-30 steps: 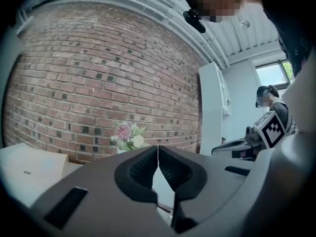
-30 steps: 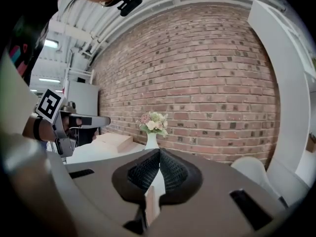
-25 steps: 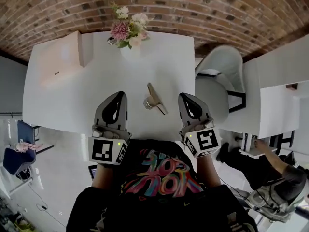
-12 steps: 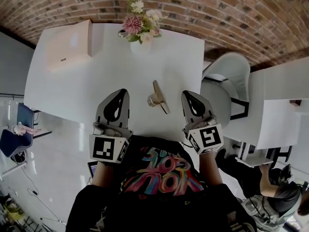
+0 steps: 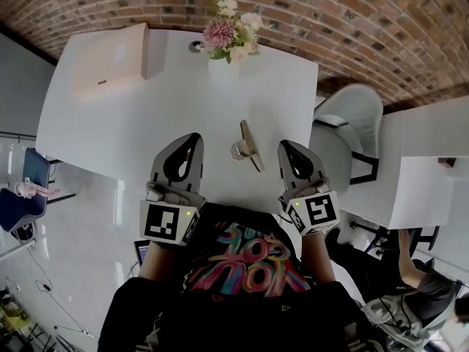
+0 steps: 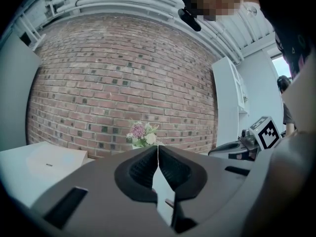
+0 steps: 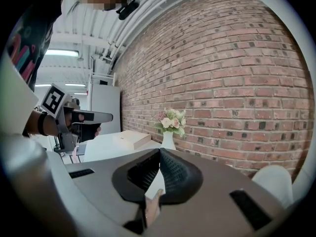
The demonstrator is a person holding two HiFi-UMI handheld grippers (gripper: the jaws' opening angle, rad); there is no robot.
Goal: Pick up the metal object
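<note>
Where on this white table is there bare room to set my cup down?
Widest bare patch of table: between the box, the flower vase and the left gripper. A smaller one lies right of the vase. Crowded: the near edge, metal object between left gripper and right gripper.

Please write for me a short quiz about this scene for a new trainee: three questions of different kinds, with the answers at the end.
1. Multiple choice: where is the metal object?
A) on the floor
B) on the table, between the left tongs and the right tongs, touched by neither
C) held in the right tongs
2. True or false: the left tongs stand wide open.
3. Fill in: the flower vase stands at the table's far edge, close to the ___ wall.

Key:
1. B.
2. False; both tongs are shut and empty.
3. brick.
</note>
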